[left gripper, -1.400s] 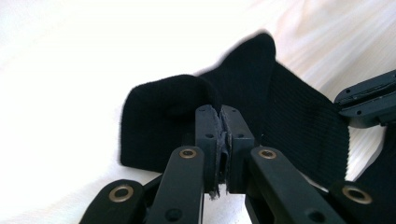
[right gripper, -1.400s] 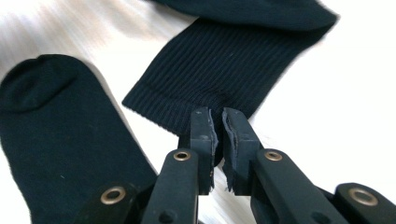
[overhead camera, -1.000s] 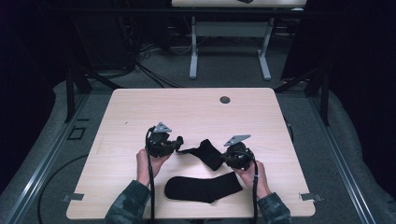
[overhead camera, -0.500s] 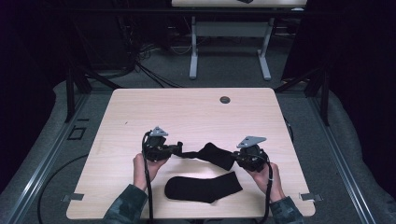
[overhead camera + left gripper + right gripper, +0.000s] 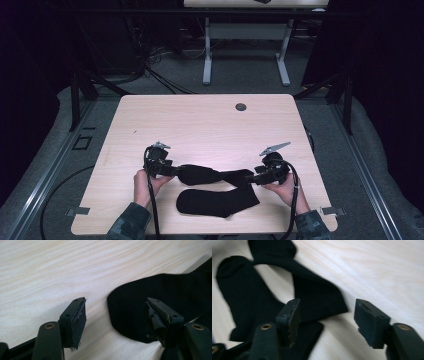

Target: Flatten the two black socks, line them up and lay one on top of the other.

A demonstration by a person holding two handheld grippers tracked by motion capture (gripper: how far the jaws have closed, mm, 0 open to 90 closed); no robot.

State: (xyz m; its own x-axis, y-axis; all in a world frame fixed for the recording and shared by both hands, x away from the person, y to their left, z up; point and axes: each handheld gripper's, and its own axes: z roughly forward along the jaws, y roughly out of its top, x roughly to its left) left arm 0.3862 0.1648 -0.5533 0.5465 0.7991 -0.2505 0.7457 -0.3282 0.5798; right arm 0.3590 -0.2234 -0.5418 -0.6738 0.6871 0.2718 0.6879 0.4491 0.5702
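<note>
1. Lying stretched flat between both claws, the upper sock [image 5: 215, 175] has been pulled out straight from its earlier bend, just beyond the second sock [image 5: 217, 201].
2. Left gripper [image 5: 116, 322] and right gripper [image 5: 327, 325] now stand spread, so the laying-out looks finished.

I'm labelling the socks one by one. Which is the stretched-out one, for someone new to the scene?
On the wooden table, look near the front edge, between the left gripper and right gripper. The stretched sock lies in a line between them; the other sock lies nearer the person.
</note>
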